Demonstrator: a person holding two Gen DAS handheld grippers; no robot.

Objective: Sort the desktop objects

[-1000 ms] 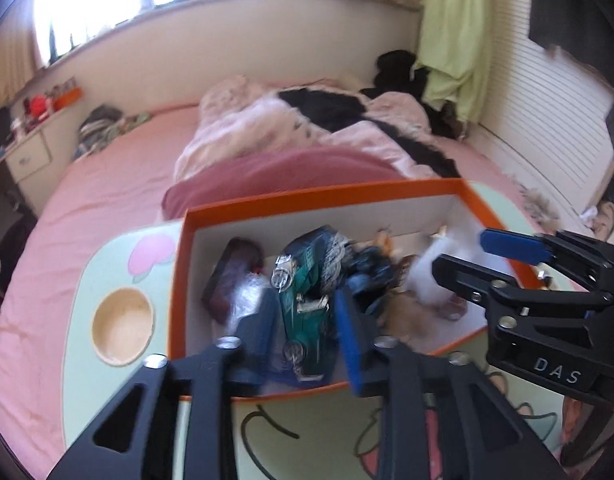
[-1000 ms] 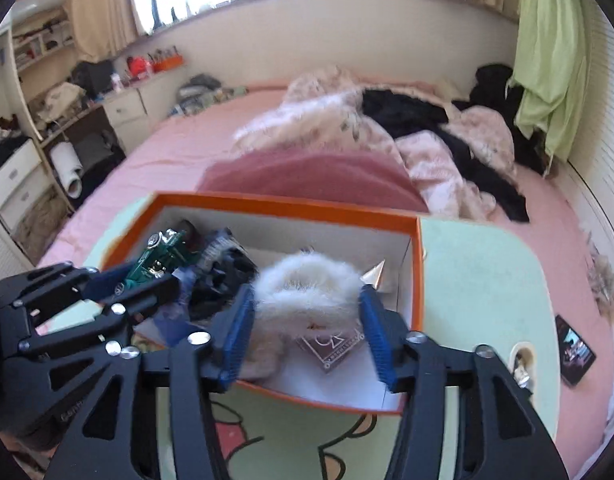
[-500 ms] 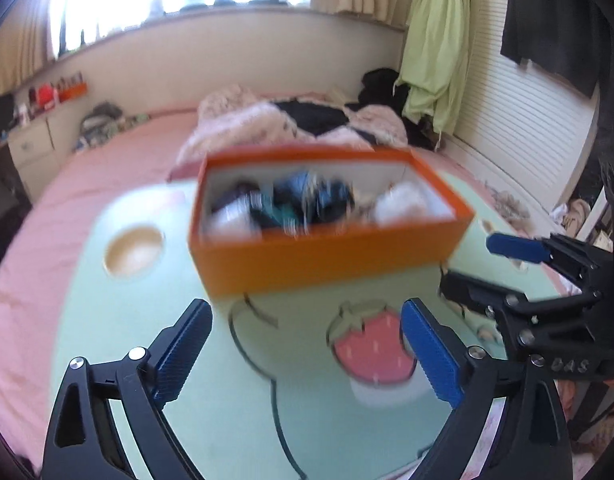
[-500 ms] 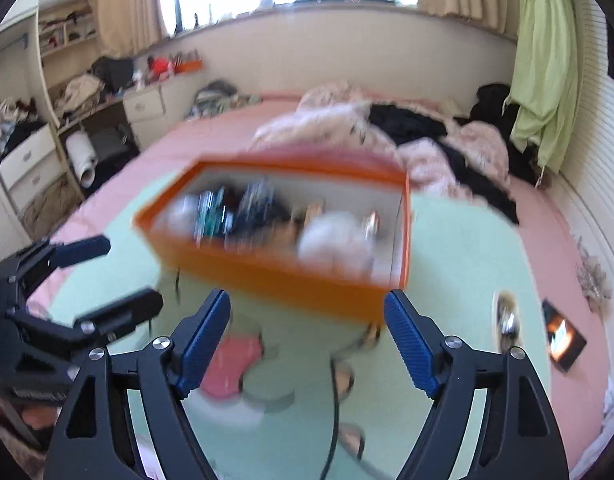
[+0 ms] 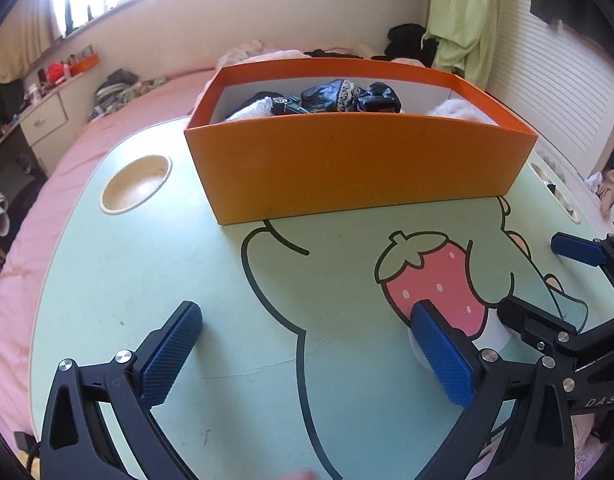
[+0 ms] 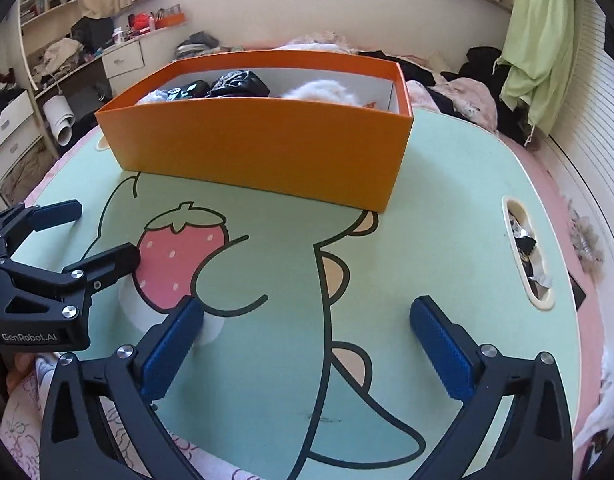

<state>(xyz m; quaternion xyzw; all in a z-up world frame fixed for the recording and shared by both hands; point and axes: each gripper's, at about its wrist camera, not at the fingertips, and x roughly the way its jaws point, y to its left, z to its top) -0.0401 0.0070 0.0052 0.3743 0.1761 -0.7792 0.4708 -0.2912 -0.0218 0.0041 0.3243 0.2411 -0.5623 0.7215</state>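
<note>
Both claws, left gripper (image 5: pixel 307 352) and right gripper (image 6: pixel 307 344), have pulled back from the orange box (image 5: pixel 359 160) at upper centre, jaws opening wide and empty, sorting apparently finished.

sunlit bedroom, pink bed (image 5: pixel 119 120)
</note>
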